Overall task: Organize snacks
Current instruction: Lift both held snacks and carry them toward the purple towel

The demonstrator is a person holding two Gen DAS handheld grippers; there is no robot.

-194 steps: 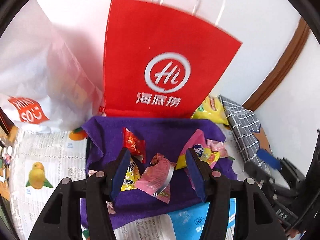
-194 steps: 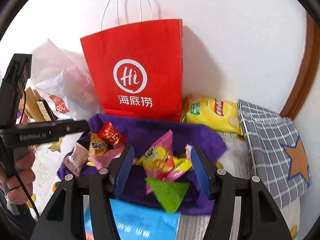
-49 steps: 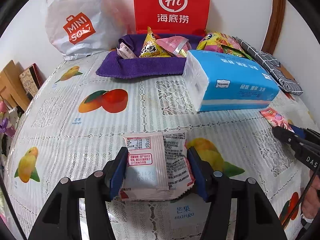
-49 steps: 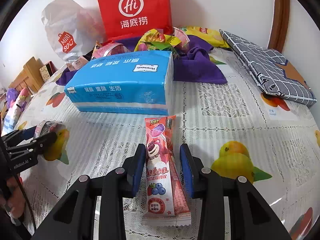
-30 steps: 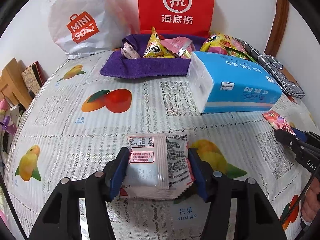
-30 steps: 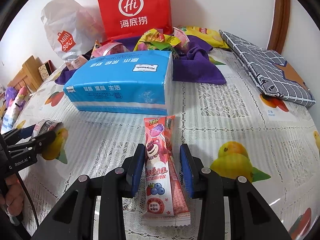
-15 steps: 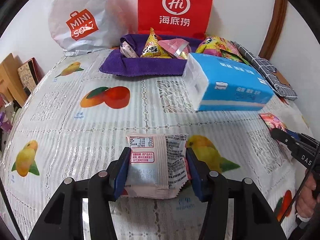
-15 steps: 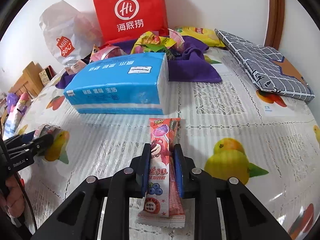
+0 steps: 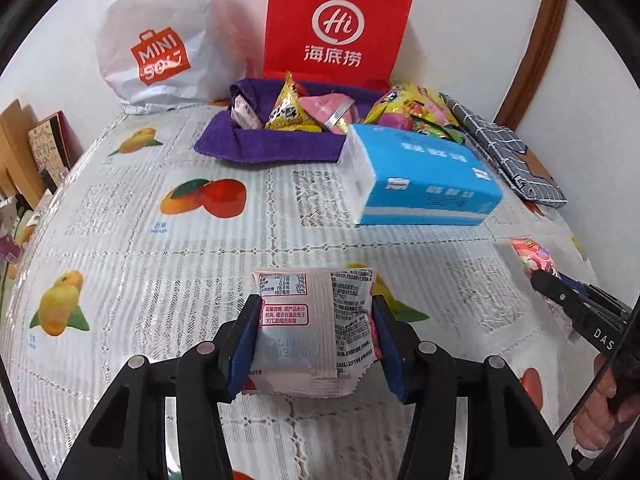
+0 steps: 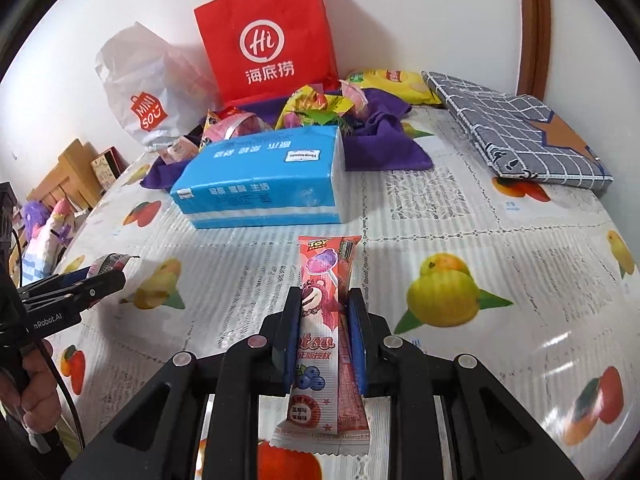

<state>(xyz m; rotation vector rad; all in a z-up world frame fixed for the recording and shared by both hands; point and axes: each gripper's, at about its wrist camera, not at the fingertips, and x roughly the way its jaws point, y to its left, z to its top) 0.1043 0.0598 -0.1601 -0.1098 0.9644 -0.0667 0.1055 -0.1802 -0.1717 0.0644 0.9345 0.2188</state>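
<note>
I see a glossy plastic cloth on the table [image 9: 120, 240], a fuzzy purple towel [image 9: 256, 148], a matt red paper bag [image 9: 336, 28], shiny foil-like snack wrappers [image 9: 316, 320].

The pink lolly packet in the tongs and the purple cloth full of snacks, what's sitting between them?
The blue tissue pack lies between the lolly packet and the purple cloth, with bare tablecloth before it. The right wrist view shows it.
</note>
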